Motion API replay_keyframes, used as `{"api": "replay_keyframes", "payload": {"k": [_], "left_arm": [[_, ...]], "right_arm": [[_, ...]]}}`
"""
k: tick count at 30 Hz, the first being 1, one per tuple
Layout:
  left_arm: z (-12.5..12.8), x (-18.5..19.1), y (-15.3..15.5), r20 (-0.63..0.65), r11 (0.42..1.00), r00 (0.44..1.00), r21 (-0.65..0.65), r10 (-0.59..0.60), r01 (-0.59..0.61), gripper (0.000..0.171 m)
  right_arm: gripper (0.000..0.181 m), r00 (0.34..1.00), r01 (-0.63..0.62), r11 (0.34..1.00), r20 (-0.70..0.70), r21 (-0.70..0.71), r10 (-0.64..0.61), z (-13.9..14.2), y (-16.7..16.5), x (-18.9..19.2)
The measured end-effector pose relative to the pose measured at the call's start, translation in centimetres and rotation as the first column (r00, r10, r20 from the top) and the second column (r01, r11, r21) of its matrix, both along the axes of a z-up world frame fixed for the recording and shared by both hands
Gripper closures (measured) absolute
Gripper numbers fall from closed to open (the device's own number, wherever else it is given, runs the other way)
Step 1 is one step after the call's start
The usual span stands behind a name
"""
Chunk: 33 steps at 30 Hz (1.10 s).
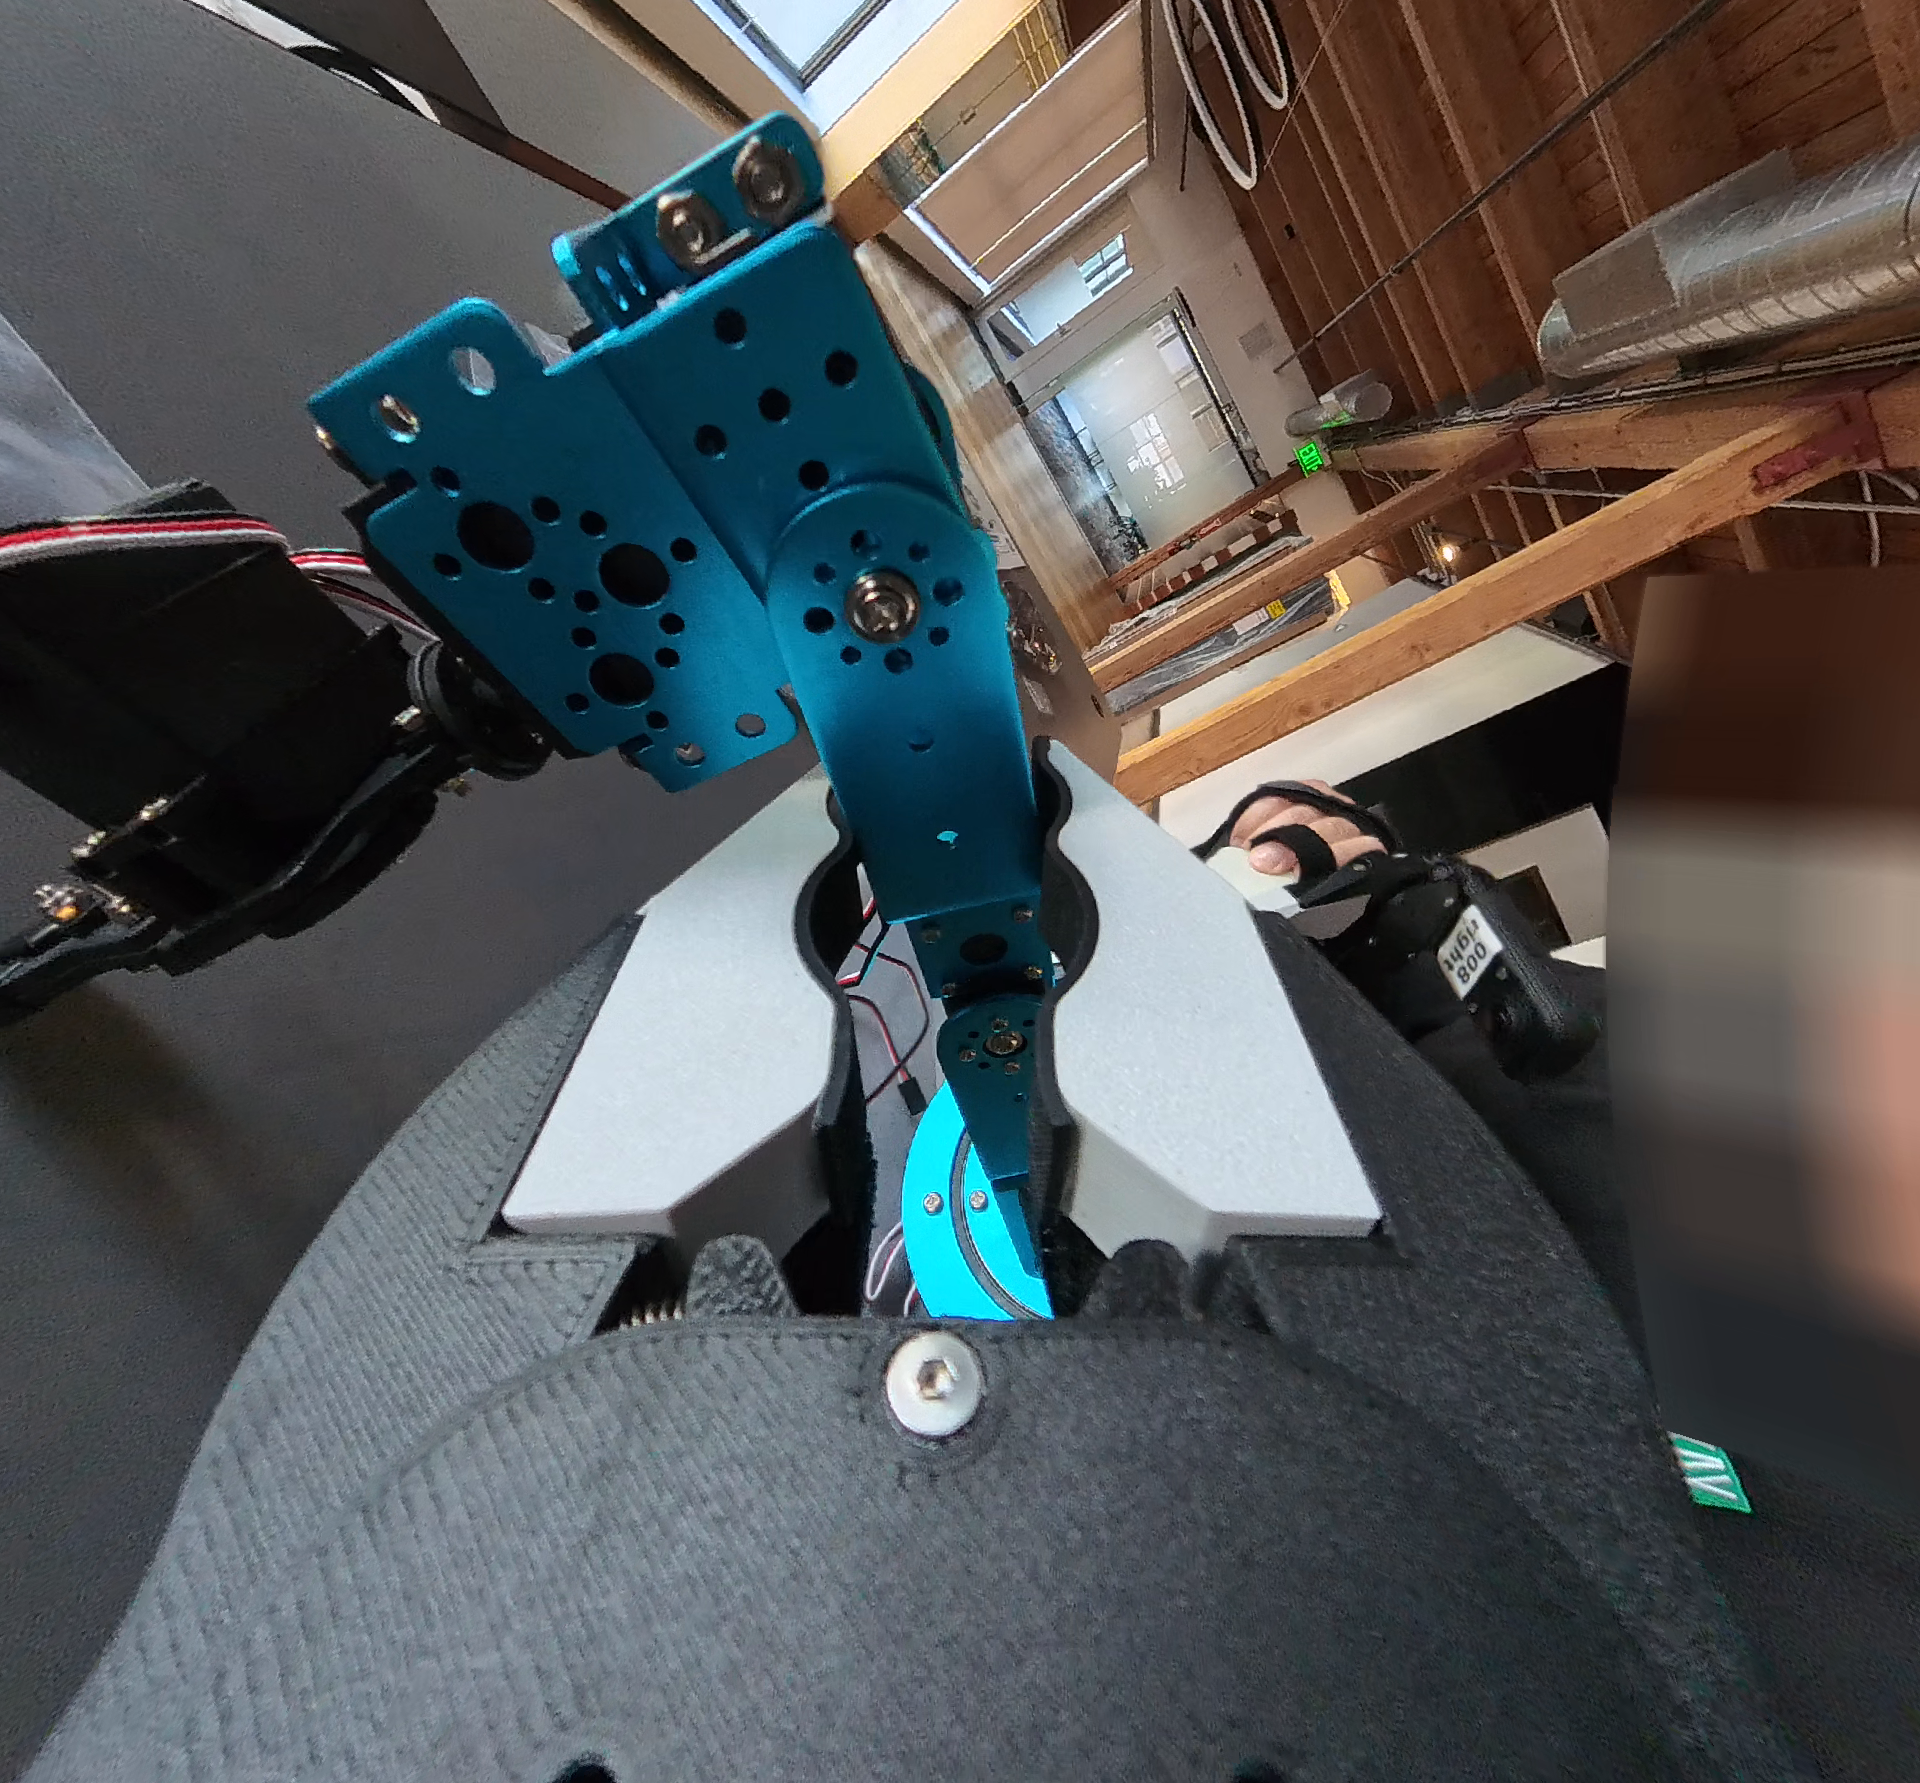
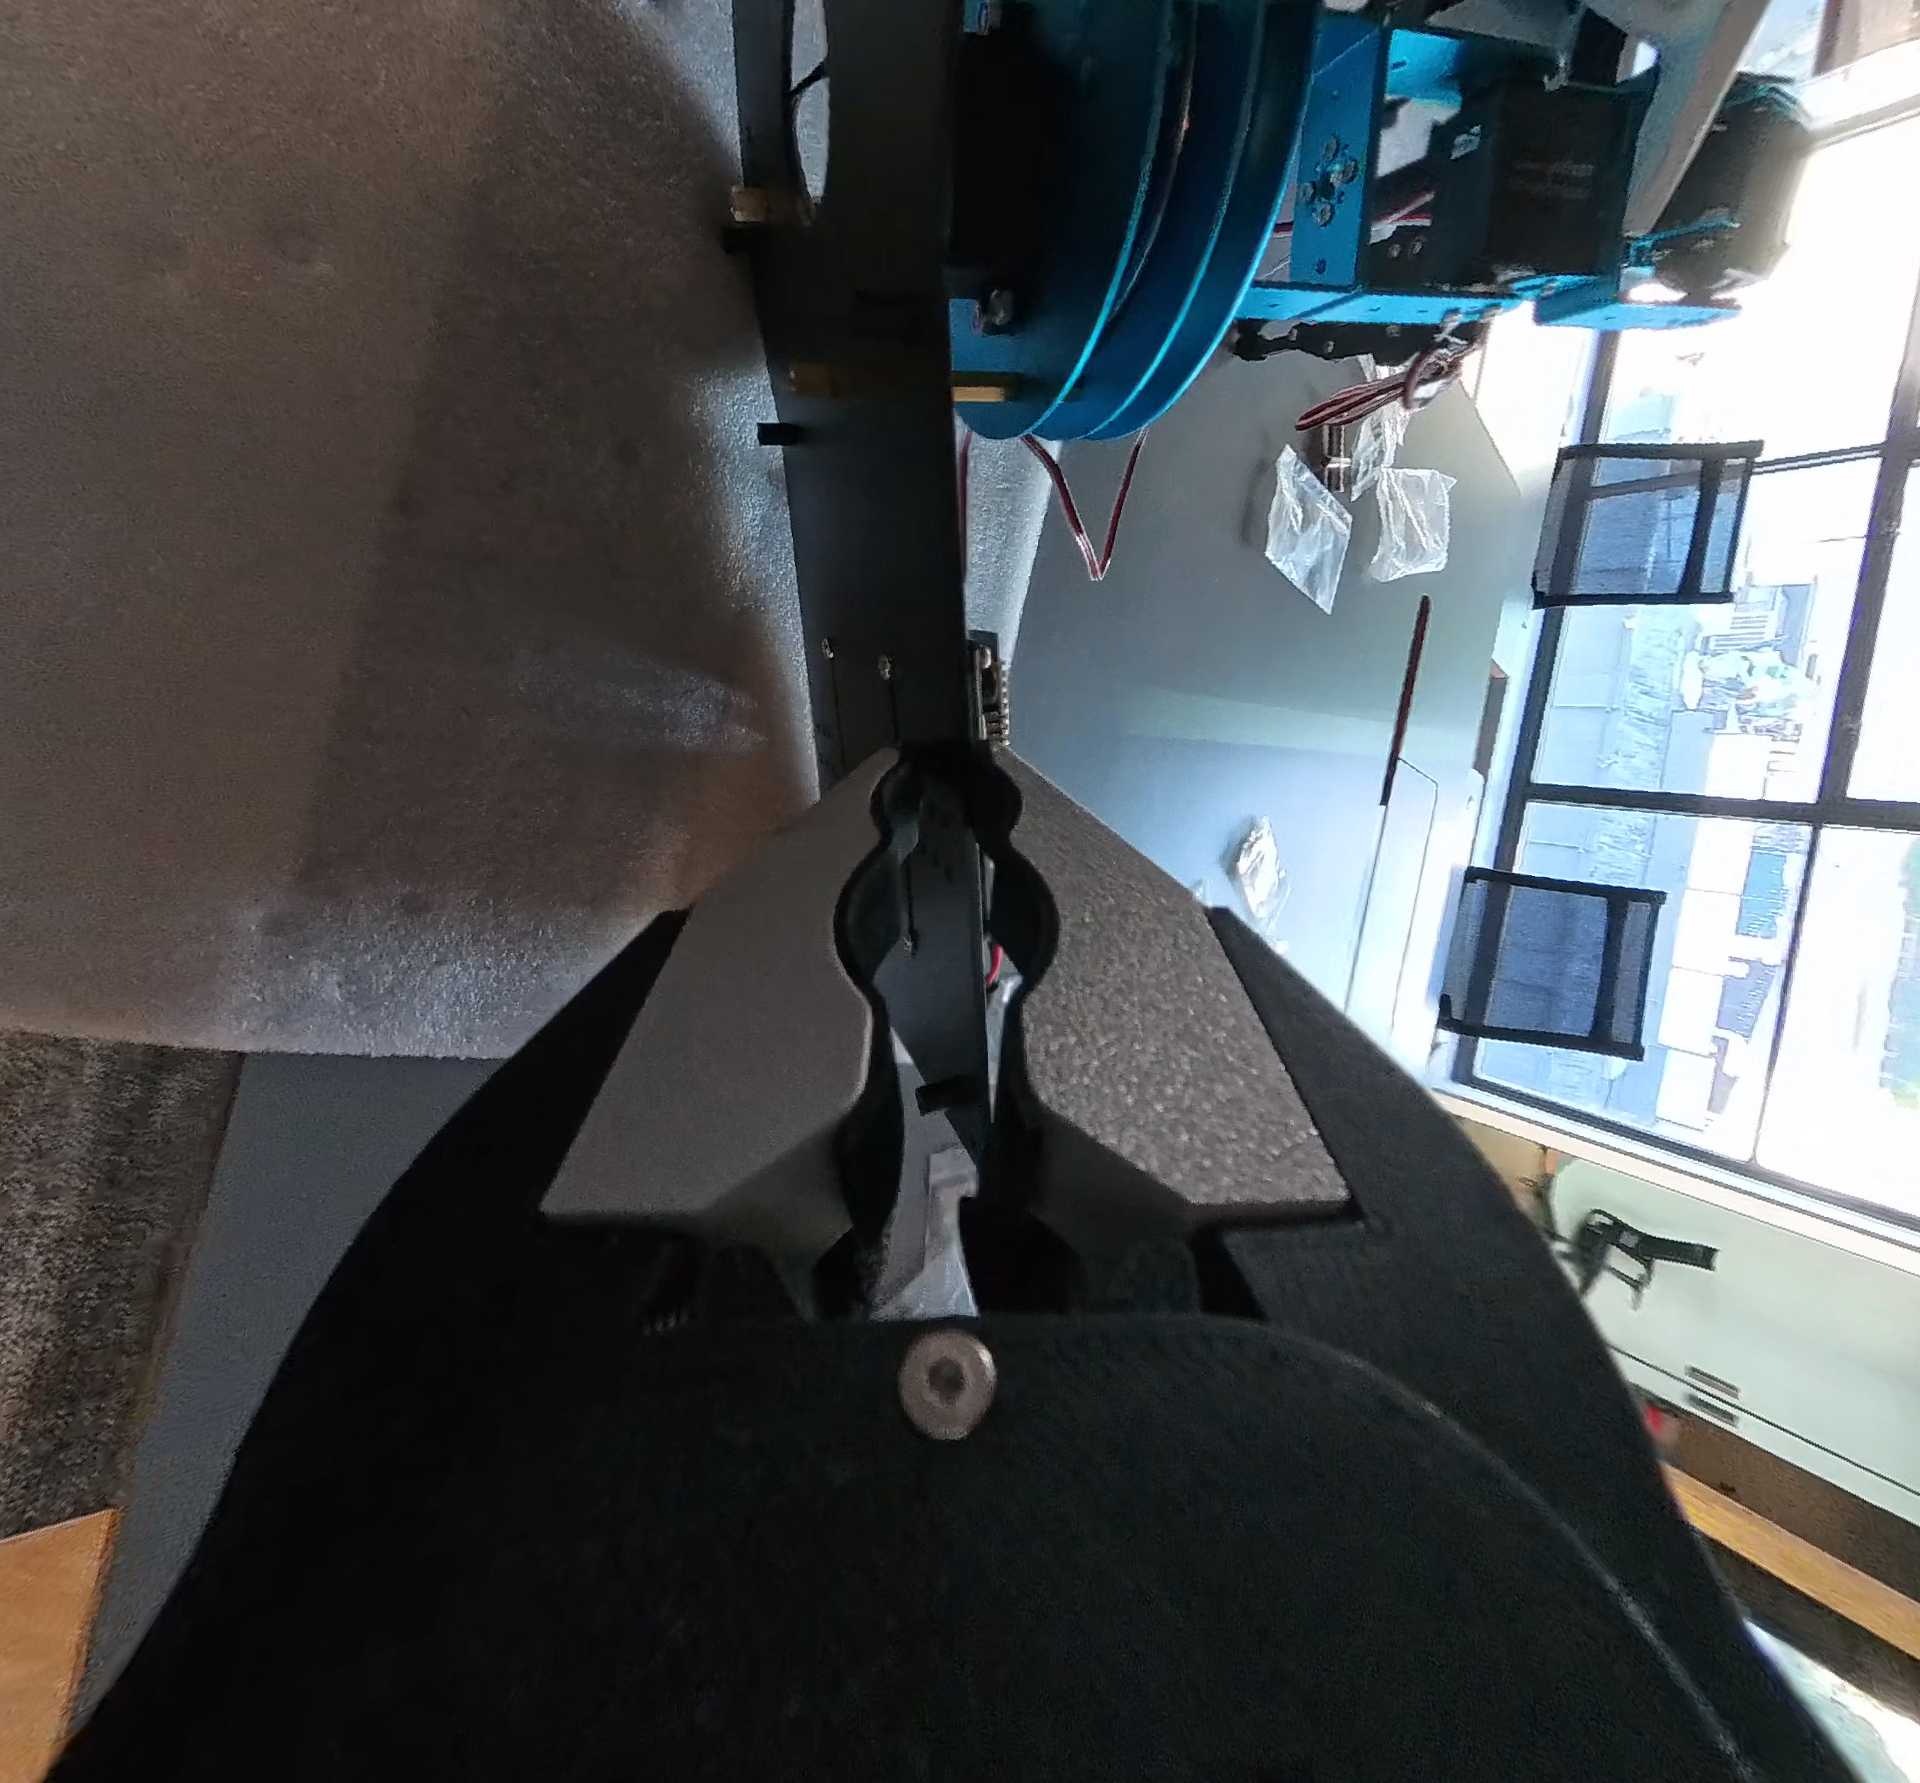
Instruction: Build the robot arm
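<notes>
A small blue metal robot arm (image 1: 914, 694) with drilled brackets rises from a blue round turntable (image 1: 966, 1245). Its black claw (image 1: 208, 798) hangs at the left. My left gripper (image 1: 940, 777) is shut on the arm's lower link, with grey fingers (image 1: 707, 1006) on both sides of it. In the right wrist view the same kit lies sideways: a black base plate (image 2: 852, 486) carries the blue turntable (image 2: 1195, 175). My right gripper (image 2: 948, 762) is shut on the edge of that plate. Red and black wires run behind both grips.
A grey foam sheet (image 2: 364, 383) lies against the plate's underside. On the grey table (image 2: 1195, 694) lie clear plastic bags (image 2: 1309, 528) and a thin red tool (image 2: 1408, 694). A gloved hand (image 1: 1340, 860) shows at the right. Mesh chairs (image 2: 1642, 518) stand by the windows. The grippers' ends are close to 25 centimetres from one another.
</notes>
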<state>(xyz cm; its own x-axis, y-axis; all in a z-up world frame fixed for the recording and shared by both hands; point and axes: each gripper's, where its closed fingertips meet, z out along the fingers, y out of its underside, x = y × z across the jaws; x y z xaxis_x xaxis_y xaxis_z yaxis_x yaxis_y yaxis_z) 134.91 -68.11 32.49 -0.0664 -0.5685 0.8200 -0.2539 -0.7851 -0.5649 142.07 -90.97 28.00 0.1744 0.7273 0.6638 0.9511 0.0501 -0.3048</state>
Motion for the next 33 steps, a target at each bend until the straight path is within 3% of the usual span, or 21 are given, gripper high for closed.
{"api": "replay_keyframes", "payload": {"k": [16, 25, 33], "left_arm": [[0.0, 0.6, 2.2, -0.029, 1.000, 1.000, -0.022, 0.007, -0.008, 0.144], [3.0, 1.0, 0.9, -0.033, 0.994, 0.999, 0.104, -0.029, 0.032, 0.144], [5.2, 1.2, 0.7, -0.056, 0.980, 0.998, 0.194, -0.024, 0.035, 0.145]], "right_arm": [[0.173, 0.999, 0.020, 1.000, 0.044, 0.016, -0.021, 0.0, 2.1, 0.2], [0.176, 0.999, 0.021, 0.998, 0.032, 0.054, -0.023, -0.9, 1.4, -0.4], [0.177, 0.995, 0.095, 0.987, -0.025, 0.132, -0.093, -1.9, 2.4, -0.3]]}}
